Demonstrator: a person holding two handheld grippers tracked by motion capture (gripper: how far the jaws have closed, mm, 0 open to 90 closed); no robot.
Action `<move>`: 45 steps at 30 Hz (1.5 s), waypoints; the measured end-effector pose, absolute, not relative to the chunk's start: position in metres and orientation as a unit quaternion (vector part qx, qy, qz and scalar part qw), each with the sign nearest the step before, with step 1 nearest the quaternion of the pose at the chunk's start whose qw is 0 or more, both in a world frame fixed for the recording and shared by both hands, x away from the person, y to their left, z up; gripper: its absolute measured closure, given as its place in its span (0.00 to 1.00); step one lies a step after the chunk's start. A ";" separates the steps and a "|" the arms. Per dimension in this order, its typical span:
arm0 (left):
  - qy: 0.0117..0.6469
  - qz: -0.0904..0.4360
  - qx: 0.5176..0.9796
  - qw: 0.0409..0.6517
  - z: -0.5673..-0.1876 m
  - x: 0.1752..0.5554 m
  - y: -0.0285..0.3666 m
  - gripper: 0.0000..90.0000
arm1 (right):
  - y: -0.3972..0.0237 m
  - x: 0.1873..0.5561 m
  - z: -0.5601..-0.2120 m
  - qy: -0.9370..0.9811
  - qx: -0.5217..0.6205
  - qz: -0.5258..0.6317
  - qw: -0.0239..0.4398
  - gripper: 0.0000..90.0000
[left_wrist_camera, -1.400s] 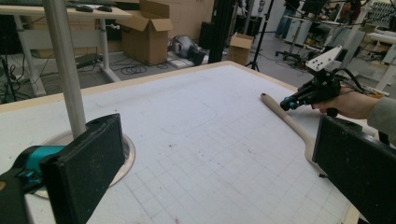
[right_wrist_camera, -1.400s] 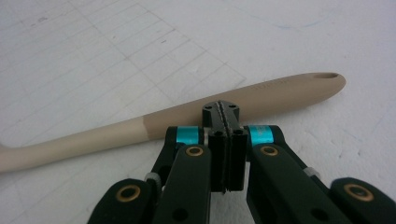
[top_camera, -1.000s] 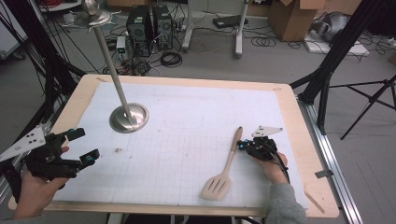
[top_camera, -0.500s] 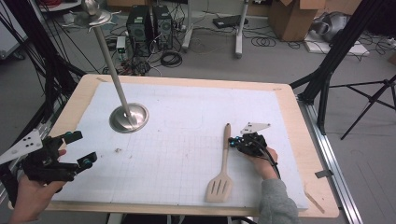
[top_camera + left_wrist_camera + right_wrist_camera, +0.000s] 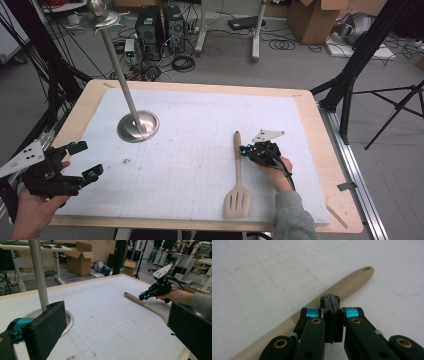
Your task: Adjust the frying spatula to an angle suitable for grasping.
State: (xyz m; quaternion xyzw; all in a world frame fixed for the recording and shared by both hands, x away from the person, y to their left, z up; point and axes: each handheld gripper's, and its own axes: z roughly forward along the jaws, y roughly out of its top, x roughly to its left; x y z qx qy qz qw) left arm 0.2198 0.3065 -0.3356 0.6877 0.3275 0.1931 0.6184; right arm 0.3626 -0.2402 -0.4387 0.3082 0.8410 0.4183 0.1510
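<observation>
A pale wooden slotted spatula lies flat on the white gridded mat, handle pointing away from me, head near the front edge. My right gripper is shut with nothing between its pads, and its tip rests against the right side of the handle. In the right gripper view the closed tip sits just above the handle of the spatula. My left gripper hovers open over the mat's front left corner. Its own view shows two wide-apart pads, the spatula and the right gripper beyond.
A metal stand with a round base and a slanted pole rises at the back left of the mat. The wooden table edge frames the mat. Beyond the table are cardboard boxes, cables and tripod legs on the floor.
My right gripper has slid to the left against the spatula handle, swinging the handle from a rightward tilt to nearly straight away from me. The left gripper has kept its place.
</observation>
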 end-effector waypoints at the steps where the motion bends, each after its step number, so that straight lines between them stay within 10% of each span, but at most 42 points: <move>1: 0.328 0.192 0.687 0.620 -0.336 0.220 0.306 0.03 | -0.242 0.361 -0.436 0.835 0.309 0.430 0.150 1.00; 45: 0.326 0.171 0.688 0.625 -0.339 0.236 0.298 0.03 | -0.210 0.318 -0.448 0.884 0.225 0.408 0.044 1.00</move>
